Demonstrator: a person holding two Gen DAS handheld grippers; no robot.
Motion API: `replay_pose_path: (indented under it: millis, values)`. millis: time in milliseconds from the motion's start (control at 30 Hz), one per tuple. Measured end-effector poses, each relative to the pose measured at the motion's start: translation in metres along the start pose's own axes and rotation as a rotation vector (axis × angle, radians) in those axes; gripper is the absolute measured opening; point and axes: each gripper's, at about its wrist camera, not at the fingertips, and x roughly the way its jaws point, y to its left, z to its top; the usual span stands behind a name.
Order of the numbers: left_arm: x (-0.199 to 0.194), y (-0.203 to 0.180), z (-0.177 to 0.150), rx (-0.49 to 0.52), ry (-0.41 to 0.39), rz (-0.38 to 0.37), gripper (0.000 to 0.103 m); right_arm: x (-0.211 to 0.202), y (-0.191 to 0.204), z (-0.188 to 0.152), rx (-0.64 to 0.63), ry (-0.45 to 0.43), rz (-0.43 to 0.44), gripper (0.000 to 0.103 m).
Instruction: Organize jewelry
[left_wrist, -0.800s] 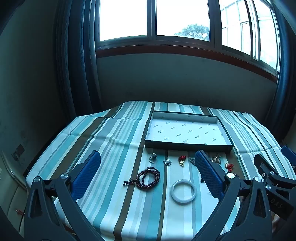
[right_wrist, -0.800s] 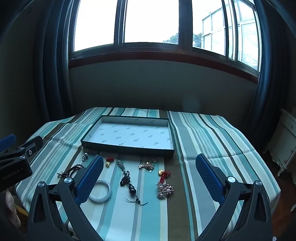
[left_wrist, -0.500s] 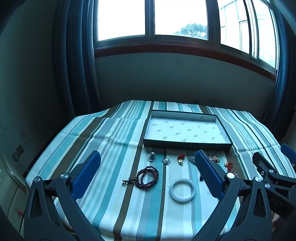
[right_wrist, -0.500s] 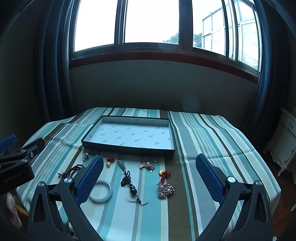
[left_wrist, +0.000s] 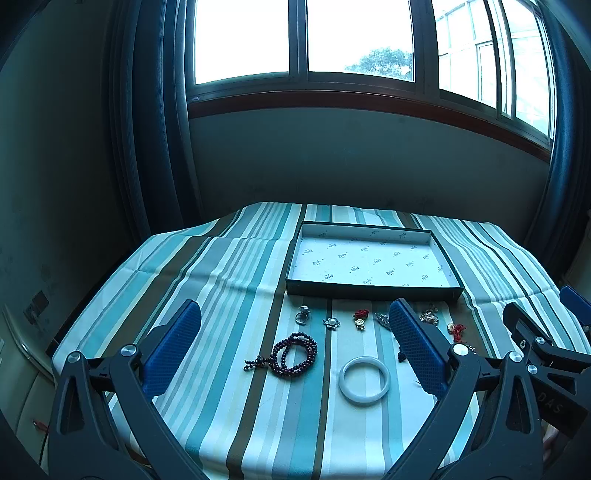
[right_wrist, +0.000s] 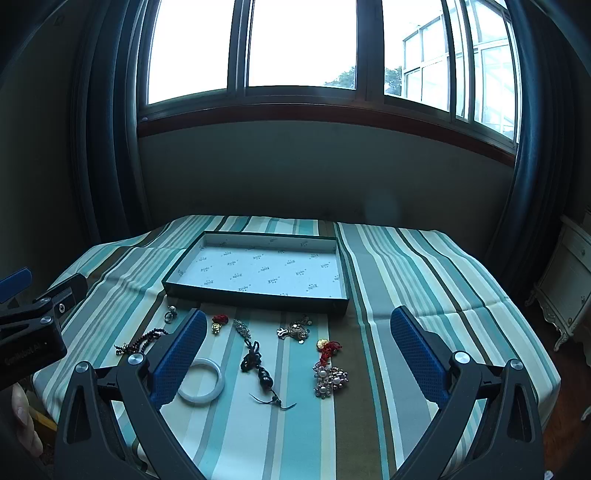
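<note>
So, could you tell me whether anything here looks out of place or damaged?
Nothing stands out. The tray sits flat and holds nothing; the bead bracelet, white bangle and smaller pieces lie loose on the striped cloth before it.

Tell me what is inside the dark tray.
No jewelry: the tray shows only its white printed lining. Its near wall hides a thin strip of the floor.

Open left tool (left_wrist: 293, 338), bead bracelet (left_wrist: 293, 354), white bangle (left_wrist: 364, 380), tray (left_wrist: 369, 287)
</note>
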Motion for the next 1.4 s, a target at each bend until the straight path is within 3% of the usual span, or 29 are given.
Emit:
replay_pose_path:
  millis: [1400]
  values:
    - [-0.0017, -0.0042, -0.0031, 0.005, 0.004, -0.004, 0.101, 0.0013, -0.0015, 0.0035, -0.001, -0.003, -0.005, 0.099]
